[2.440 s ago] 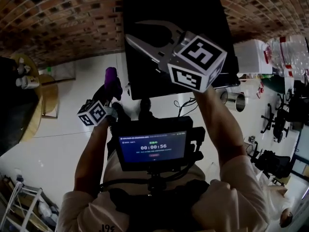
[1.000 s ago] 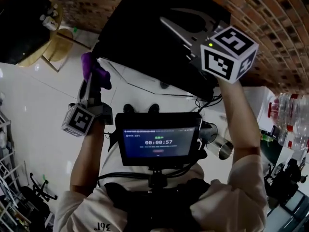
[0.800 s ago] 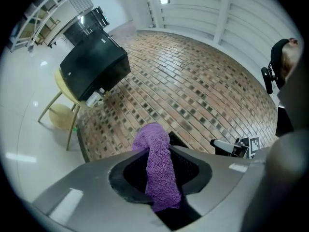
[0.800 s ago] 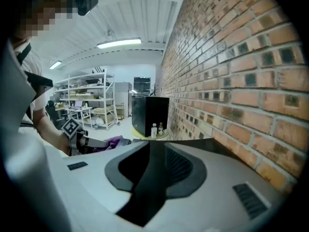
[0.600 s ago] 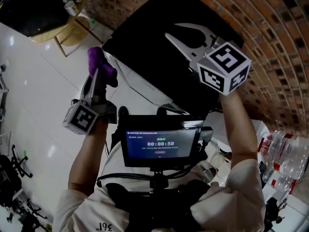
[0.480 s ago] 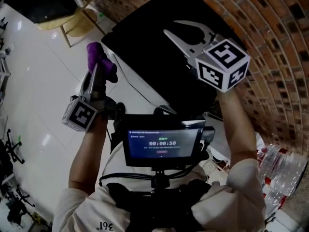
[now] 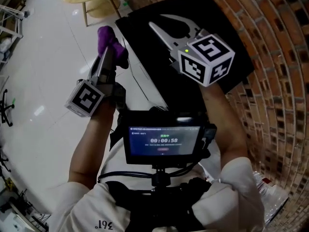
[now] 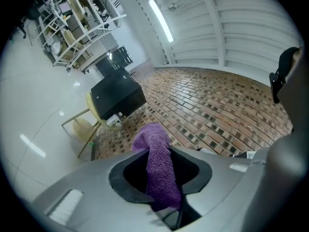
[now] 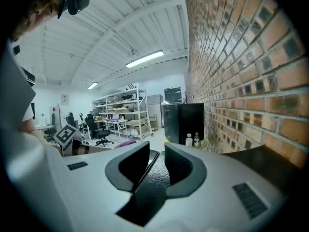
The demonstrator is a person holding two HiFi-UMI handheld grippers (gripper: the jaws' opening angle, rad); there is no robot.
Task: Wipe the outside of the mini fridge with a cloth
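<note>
Left tool (image 7: 107,50), clamped on purple cloth (image 7: 110,37), has risen beside mini fridge (image 7: 145,52) at the brick wall; right tool (image 7: 164,24) hovers narrow-gapped and empty over its top, so press the cloth flat and overlap strokes.

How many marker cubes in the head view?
2. One black-and-white square-marker cube sits lower left, below the purple terry cloth; the other is at right, over the black mini fridge. None appear hidden.
</note>
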